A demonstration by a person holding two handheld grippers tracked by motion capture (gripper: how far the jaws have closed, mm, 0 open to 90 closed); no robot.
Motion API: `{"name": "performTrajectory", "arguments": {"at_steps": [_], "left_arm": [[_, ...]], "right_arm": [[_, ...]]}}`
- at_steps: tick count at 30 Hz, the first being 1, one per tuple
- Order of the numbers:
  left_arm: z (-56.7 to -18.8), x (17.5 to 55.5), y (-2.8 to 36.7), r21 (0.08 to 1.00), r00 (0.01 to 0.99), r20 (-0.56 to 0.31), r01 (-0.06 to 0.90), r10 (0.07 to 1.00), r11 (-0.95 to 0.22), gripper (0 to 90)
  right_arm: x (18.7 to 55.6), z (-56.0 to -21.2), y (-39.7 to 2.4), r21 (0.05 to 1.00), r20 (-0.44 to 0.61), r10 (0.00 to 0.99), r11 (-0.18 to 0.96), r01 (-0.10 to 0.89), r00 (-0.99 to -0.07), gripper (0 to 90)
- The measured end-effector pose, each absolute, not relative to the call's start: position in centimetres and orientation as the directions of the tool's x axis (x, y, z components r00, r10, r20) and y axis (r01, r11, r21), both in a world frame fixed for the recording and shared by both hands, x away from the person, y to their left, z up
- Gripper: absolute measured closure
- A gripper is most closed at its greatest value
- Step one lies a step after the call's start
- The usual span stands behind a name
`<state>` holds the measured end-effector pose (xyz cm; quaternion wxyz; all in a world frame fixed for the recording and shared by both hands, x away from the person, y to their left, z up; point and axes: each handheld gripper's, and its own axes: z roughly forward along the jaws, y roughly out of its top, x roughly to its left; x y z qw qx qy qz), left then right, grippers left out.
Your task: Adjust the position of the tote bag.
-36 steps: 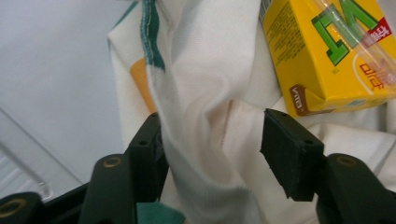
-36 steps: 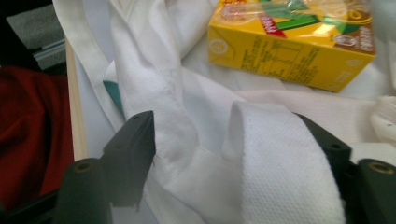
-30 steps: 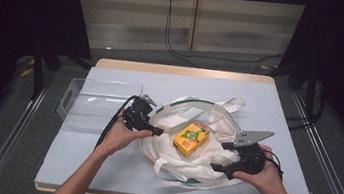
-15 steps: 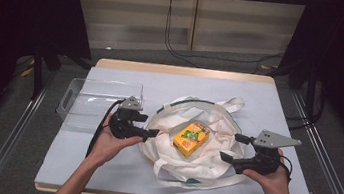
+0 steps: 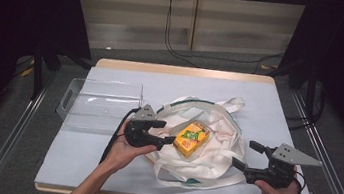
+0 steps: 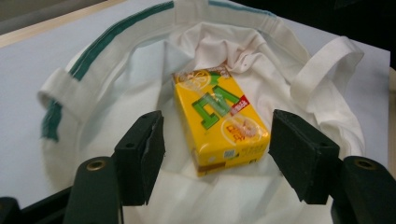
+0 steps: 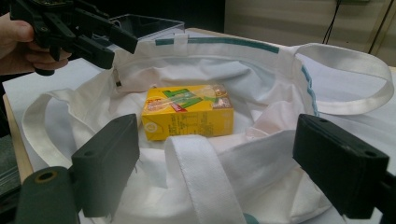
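**Juice carton sits in the open bag**

The yellow carton (image 5: 191,138) lies flat inside the white tote bag (image 5: 215,133), near the desk's (image 5: 100,168) front edge. The left claw (image 5: 168,133), at the bag's left rim, has just been closing but grips nothing. The right claw (image 5: 245,156), near the front right corner, gapes empty. A clear tray (image 5: 101,105) sits by the left edge.

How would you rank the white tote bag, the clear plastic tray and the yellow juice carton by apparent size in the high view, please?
1. White tote bag, spread widest over the table.
2. Clear plastic tray, somewhat smaller than the bag.
3. Yellow juice carton, plainly the smallest, lying inside the bag.
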<state>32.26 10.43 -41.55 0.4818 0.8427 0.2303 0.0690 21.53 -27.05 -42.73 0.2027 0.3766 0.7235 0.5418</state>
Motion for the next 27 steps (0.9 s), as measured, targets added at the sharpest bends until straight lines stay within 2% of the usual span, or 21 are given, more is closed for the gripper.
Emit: {"name": "performTrajectory", "arguments": {"at_steps": [6,18,27], "left_arm": [[-42.8,32.3,8.9,0.813,0.893,-0.111,0.335,0.437,-0.477,35.9],[-43.8,32.1,6.6,0.785,0.899,-0.129,0.350,0.419,-0.511,23.0],[-44.9,32.1,5.5,0.766,0.884,-0.108,0.365,0.454,-0.528,15.0]], "right_arm": [[21.7,-43.1,-27.0,0.935,0.112,0.769,0.133,0.330,-0.630,12.3],[21.4,-43.5,-26.5,0.928,0.110,0.766,0.148,0.341,-0.633,12.0],[21.5,-43.6,-26.4,0.925,0.109,0.756,0.160,0.344,-0.646,11.9]]}}
